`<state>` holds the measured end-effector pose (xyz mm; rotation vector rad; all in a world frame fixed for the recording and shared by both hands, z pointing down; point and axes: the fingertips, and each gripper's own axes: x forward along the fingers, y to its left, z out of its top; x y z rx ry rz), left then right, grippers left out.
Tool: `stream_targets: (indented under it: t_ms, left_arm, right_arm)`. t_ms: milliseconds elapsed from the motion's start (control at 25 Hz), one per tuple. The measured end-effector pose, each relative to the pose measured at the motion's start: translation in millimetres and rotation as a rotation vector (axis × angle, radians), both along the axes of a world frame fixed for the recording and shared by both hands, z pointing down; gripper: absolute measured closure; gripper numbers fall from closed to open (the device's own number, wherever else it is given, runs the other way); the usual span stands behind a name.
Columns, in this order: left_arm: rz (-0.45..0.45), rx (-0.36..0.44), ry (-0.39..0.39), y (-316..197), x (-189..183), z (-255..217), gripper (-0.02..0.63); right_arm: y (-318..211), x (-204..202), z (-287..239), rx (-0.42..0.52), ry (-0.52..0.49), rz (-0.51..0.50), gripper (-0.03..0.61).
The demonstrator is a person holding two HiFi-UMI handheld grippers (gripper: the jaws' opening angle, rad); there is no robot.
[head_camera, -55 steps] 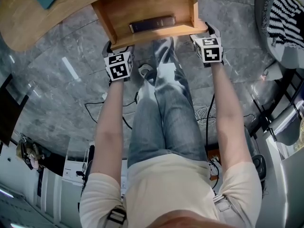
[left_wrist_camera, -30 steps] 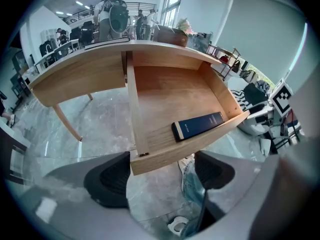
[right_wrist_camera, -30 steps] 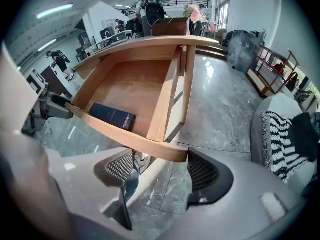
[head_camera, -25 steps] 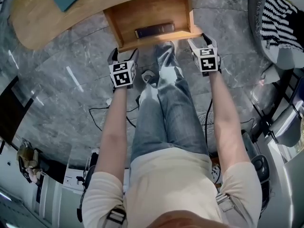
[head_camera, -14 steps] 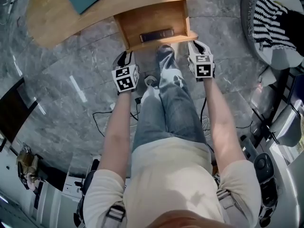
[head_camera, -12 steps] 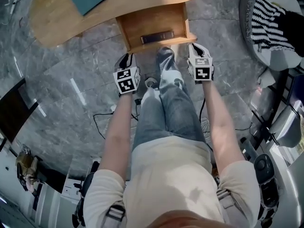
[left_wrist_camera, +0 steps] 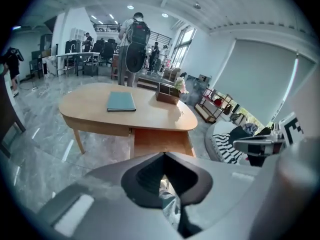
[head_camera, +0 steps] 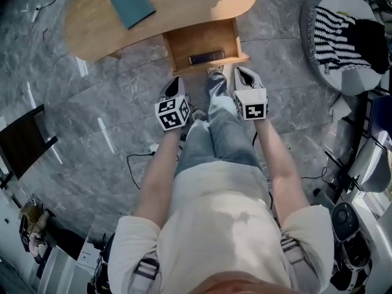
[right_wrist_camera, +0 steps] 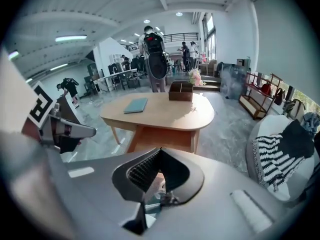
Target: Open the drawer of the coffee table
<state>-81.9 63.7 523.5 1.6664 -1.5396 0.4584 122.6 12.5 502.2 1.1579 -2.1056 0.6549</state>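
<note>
The wooden coffee table (head_camera: pixel 184 5) stands at the top of the head view, and its drawer (head_camera: pixel 205 41) is pulled out toward me. A dark flat object (head_camera: pixel 206 58) lies inside the drawer. My left gripper (head_camera: pixel 174 86) and right gripper (head_camera: pixel 241 74) hang above the floor on my side of the drawer front, apart from it. Both are shut with nothing between the jaws. From the left gripper (left_wrist_camera: pixel 164 154) I see the table (left_wrist_camera: pixel 127 113) and the drawer (left_wrist_camera: pixel 160 140) beyond the closed tips. The right gripper (right_wrist_camera: pixel 160 150) looks at the same drawer (right_wrist_camera: pixel 162 138).
A teal book (head_camera: pixel 136 3) lies on the tabletop, and a small brown box (right_wrist_camera: pixel 181 90) stands near its far edge. A round seat with striped cloth (head_camera: pixel 343 38) is at the right. Cables (head_camera: pixel 139 159) lie on the grey floor. People (left_wrist_camera: pixel 136 39) stand beyond the table.
Both grippers left the drawer's front corners, rose toward the camera and closed their jaws. The table and open drawer now look smaller and farther away.
</note>
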Motion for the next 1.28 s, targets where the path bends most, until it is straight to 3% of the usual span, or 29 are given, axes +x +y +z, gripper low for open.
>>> stream_targets:
  t_ms: [240,520,920,1280]
  left_arm:
    - [0.024,0.064,-0.016,8.9,5.4,-67.1,0.612]
    - [0.043,0.109,0.036,33.6,14.8,-136.1,0.612]
    - [0.192,0.241,-0.005,56.3,24.8,-226.8,0.612]
    - [0.162,0.319,0.033,70.1,13.7,-276.4,0.612]
  right_arm:
    - [19.0,-24.8,-75.6,0.060,-0.117,0.013,0.575]
    - [47.4,-41.4,-151.4,0.137,-0.195,-0.022,0.576]
    - [79.0,-57.9,-224.6,0.209,-0.234,-0.077,0.577]
    - [96.4,-75.7,-272.1,0.280,-0.305,-0.120,0.577]
